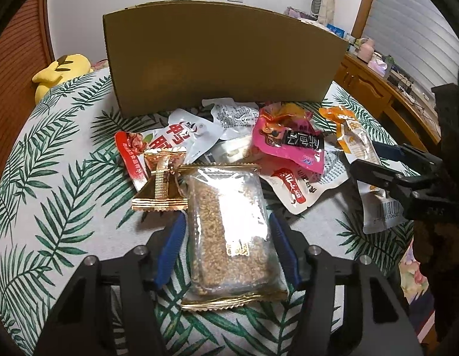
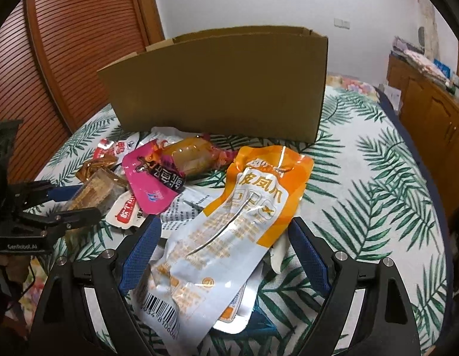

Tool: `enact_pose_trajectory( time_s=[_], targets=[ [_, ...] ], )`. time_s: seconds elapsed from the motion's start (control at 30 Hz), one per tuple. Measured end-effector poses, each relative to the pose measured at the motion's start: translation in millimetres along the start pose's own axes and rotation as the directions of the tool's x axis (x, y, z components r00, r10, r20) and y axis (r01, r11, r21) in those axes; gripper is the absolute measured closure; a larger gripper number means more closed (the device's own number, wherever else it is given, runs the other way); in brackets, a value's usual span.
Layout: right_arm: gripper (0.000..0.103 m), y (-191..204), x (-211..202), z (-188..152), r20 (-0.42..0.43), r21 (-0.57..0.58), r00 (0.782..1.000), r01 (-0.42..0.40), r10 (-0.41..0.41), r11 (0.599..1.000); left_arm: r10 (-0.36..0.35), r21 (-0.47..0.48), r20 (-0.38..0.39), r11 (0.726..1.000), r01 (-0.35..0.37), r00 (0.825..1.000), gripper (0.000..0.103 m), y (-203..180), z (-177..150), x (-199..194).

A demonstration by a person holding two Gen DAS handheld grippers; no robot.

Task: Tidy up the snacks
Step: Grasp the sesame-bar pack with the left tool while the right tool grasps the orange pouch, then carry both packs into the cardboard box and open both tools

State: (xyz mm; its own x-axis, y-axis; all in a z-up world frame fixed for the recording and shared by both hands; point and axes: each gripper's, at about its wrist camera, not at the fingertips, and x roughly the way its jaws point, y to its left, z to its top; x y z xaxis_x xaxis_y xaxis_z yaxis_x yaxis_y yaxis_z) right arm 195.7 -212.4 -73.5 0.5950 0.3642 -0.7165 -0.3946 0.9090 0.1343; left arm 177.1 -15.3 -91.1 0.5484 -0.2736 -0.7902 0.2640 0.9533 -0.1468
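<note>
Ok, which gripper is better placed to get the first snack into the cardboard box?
Left, narrowly. The left gripper has its open fingers on both sides of the clear grain bar pack, which lies apart from the pile. The right gripper also brackets the orange pouch, but that overlaps other packets. Box faces both.

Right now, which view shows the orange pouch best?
Right wrist: the orange pouch fills the frame between the open right claw, label readable. Left wrist shows only its far edge, partly behind that claw.
</note>
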Motion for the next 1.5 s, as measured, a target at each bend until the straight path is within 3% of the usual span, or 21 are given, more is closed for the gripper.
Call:
enact_pose_trajectory(
  time_s=[0.07, 0.13, 0.53, 0.63, 0.73, 0.83, 1.03, 1.5],
  targets=[
    [0.014, -0.3, 2.4, 1.4, -0.004, -0.003, 1.000, 0.010, -0.010, 1.000, -0.004, 0.004, 0.005, 1.000, 0.004, 1.000, 0.056, 0.2, -0.8, -0.7],
    [0.014, 0.0, 3.3, 2.8, -0.007, -0.003, 1.000, 0.012, -0.012, 1.000, 0.000, -0.013, 0.030, 1.000, 0.001, 1.000, 0.060, 3.4, -2.6, -5.3],
    [0.015, 3.3, 15.5, 12.1, -0.045, -0.073, 0.996, 0.076, -0.079, 0.994, -0.034, -0.052, 0.082, 0.998, 0.039, 0.996, 0.061, 13.0, -12.4, -22.1],
    [0.023, 5.3, 16.6, 12.8, -0.051, -0.096, 0.995, 0.084, -0.089, 0.992, -0.039, -0.057, 0.090, 0.997, 0.044, 0.995, 0.061, 11.0, -12.8, -24.8],
    [0.038, 4.2, 14.9, 14.1, -0.044, -0.101, 0.994, 0.095, -0.100, 0.990, -0.045, -0.065, 0.100, 0.997, 0.052, 0.994, 0.061, 11.0, -13.0, -27.1],
    [0.045, 4.4, 12.5, 13.8, -0.042, -0.108, 0.994, 0.096, -0.101, 0.989, -0.046, -0.065, 0.106, 0.997, 0.053, 0.993, 0.061, 9.6, -13.3, -28.4],
    [0.055, 5.3, 5.6, 14.9, -0.011, -0.096, 0.994, 0.107, -0.109, 0.990, -0.048, -0.060, 0.124, 0.997, 0.055, 0.991, 0.061, 6.1, -15.8, -33.9],
    [0.056, 5.5, -39.1, 34.4, 0.129, -0.062, 0.987, 0.102, -0.093, 0.993, -0.043, -0.047, 0.210, 0.997, 0.054, 0.977, 0.060, 2.3, 1.8, -57.6]
  ],
)
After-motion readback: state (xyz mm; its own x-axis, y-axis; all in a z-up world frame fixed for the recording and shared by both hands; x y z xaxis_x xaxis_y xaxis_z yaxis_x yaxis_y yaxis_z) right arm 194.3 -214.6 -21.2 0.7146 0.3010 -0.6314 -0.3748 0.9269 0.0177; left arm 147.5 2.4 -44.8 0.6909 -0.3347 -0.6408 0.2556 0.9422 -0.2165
